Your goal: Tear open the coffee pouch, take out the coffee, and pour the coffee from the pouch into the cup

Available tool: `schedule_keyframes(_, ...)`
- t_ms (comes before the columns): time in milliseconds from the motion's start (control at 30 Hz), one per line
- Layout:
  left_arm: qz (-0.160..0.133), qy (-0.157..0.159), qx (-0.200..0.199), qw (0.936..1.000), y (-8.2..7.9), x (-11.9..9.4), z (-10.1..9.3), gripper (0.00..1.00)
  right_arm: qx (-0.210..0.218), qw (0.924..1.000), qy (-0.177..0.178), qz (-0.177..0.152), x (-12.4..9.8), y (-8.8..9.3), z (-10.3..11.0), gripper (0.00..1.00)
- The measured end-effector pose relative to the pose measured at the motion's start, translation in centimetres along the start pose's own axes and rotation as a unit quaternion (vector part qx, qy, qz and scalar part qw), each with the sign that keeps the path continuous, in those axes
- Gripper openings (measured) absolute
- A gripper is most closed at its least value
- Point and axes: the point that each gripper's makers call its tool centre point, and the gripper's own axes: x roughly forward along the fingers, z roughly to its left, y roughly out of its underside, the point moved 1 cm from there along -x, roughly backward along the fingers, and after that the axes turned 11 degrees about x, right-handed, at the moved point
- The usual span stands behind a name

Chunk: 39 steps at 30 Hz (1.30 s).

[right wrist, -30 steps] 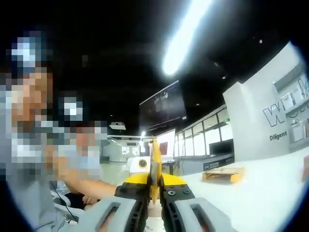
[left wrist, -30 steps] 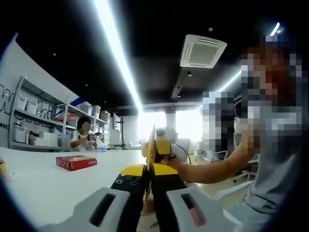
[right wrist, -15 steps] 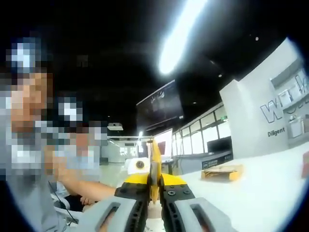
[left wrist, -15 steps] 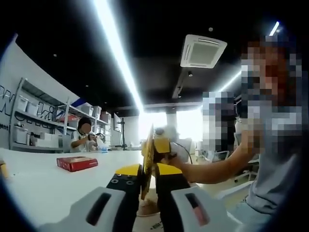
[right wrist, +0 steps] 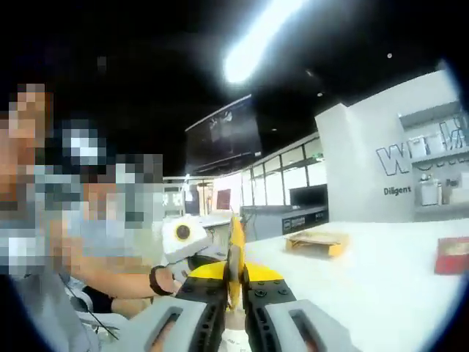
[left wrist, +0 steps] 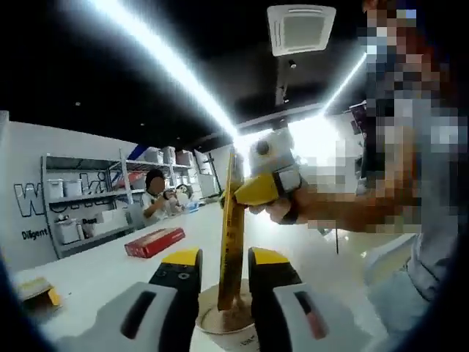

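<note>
Bright strip lights run across a dark ceiling above a long white bench (left wrist: pixel 110 268), with grey shelving (left wrist: pixel 80 198) along the white wall behind it. In the left gripper view, the left gripper (left wrist: pixel 224 268) stands with its yellow-tipped black jaws apart on either side of a thin yellow coffee pouch (left wrist: pixel 230 227); the pouch hangs edge-on between them, and whether either jaw touches it cannot be told. The pouch's lower end dips into a white paper cup (left wrist: pixel 231 330) holding brown coffee powder, which sits at the near edge of the bench just below the jaws. Higher up, the right gripper (left wrist: pixel 245 192) comes in from the right, held by a person's hand (left wrist: pixel 297 213), and pinches the pouch's upper part with its yellow tips.

A flat red box (left wrist: pixel 154 242) lies farther along the bench, and a yellow-edged carton (left wrist: pixel 33 290) rests near the left edge.

In the right gripper view, the right gripper (right wrist: pixel 234 273) is clenched on the same pouch (right wrist: pixel 235 257), seen edge-on rising between its tight jaws. Beyond them the left gripper (right wrist: pixel 185 242) shows, in the person's other hand (right wrist: pixel 163 280). On the bench (right wrist: pixel 366 286) lie the tan and yellow carton (right wrist: pixel 316 242) and the red box (right wrist: pixel 452 255) at the right edge.
</note>
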Motion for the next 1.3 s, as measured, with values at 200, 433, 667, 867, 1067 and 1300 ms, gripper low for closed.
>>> schedule_keyframes(200,0.044,-0.080,0.043,0.9949,-0.8,-0.4,-0.1,0.25,0.000,0.9994,0.036,0.004,-0.2,-0.2,0.0,0.08)
schedule_keyframes(433,0.089,-0.154,0.114,0.9775,-1.2,-1.0,-0.8,0.25,0.009,0.9981,0.061,-0.007,-0.6,-0.1,0.0,0.08)
schedule_keyframes(667,0.126,-0.199,0.188,0.9536,-1.7,-0.2,-1.3,0.27,-0.015,0.9962,0.084,-0.017,-0.9,-0.4,0.9,0.08)
schedule_keyframes(867,0.132,-0.227,0.208,0.9423,-1.7,0.0,-1.1,0.25,-0.035,0.9934,0.105,-0.027,-0.9,-0.4,1.4,0.08)
schedule_keyframes(1067,0.129,-0.240,0.217,0.9373,-1.8,-0.3,-0.6,0.21,-0.037,0.9918,0.115,-0.041,-1.2,-0.3,1.4,0.08)
schedule_keyframes(1300,0.118,-0.246,0.202,0.9405,-2.0,-0.2,-0.7,0.18,-0.037,0.9913,0.117,-0.047,-1.1,0.1,1.4,0.08)
